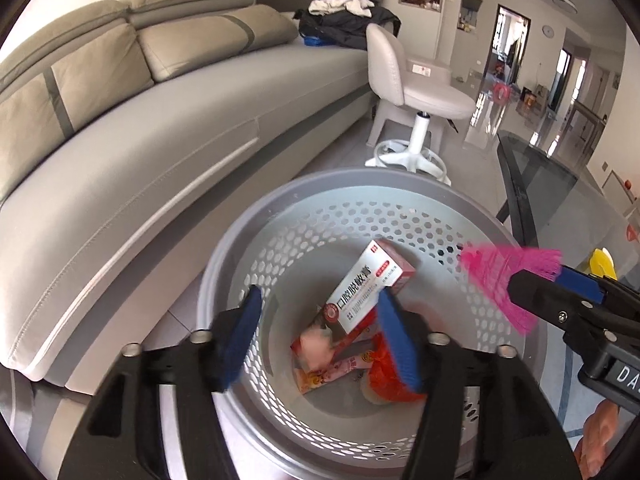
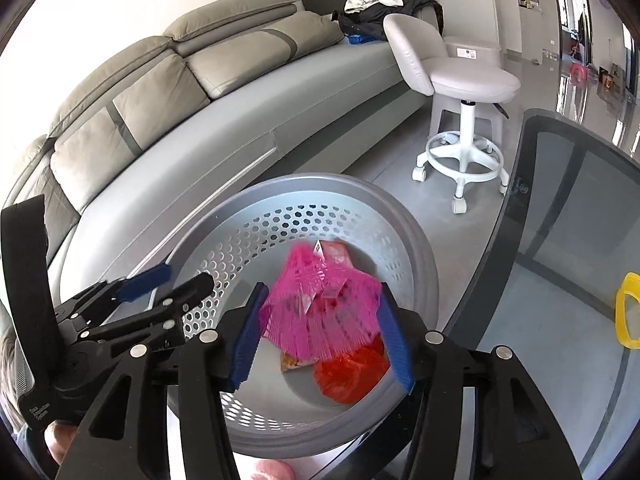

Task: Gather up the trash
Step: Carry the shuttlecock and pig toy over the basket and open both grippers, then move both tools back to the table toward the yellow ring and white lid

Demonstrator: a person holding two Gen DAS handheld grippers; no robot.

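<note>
A grey perforated waste basket [image 1: 248,248] stands on the floor below both grippers; it also shows in the right wrist view [image 2: 224,232]. Inside lie a white and pink box [image 1: 360,292], snack wrappers [image 1: 320,360] and an orange bag [image 2: 348,376]. My left gripper [image 1: 320,336] is open and empty above the basket, the box falling or lying just beyond its fingers. My right gripper [image 2: 320,332] holds a pink mesh net [image 2: 320,312] between its pads over the basket; the net also shows in the left wrist view [image 1: 504,280].
A grey sofa [image 1: 160,120] runs along the left. A white swivel stool [image 2: 464,84] stands beyond the basket. A dark glass table [image 2: 568,208] is at the right, with a yellow object [image 2: 626,312] on it. Clothes [image 1: 348,16] are piled on the sofa's far end.
</note>
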